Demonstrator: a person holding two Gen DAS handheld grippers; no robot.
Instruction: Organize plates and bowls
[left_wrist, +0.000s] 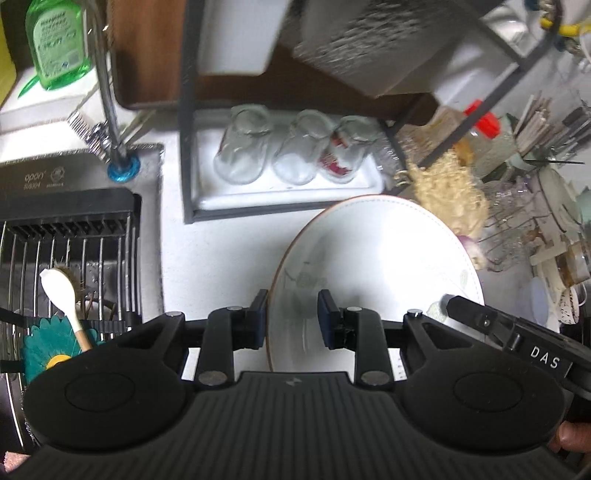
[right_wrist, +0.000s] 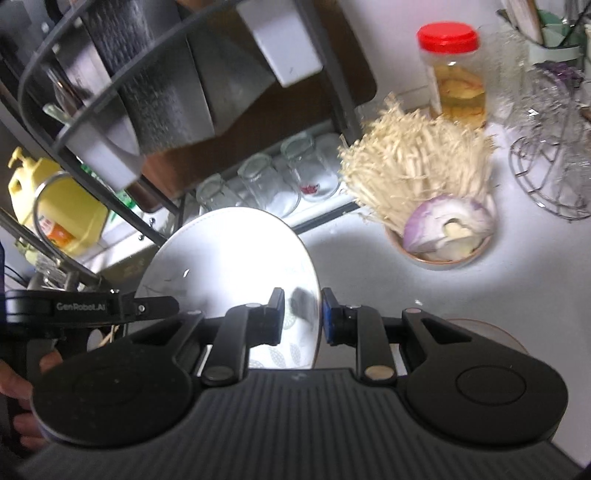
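left wrist: left gripper (left_wrist: 293, 317) narrow, clamps the left rim of the white plate (left_wrist: 376, 266), held clear of the counter (left_wrist: 221, 254).
right wrist: right gripper (right_wrist: 303, 314) narrow, pinches the plate's right rim.
tip: keep both hands level, raise together, avoid the rack (right_wrist: 110, 85) overhead.

Left gripper (left_wrist: 292, 319) and right gripper (left_wrist: 448, 301) clamp white plate (left_wrist: 376, 258) over counter (left_wrist: 221, 258)

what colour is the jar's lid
Red; the jar lid shows best in the right wrist view.
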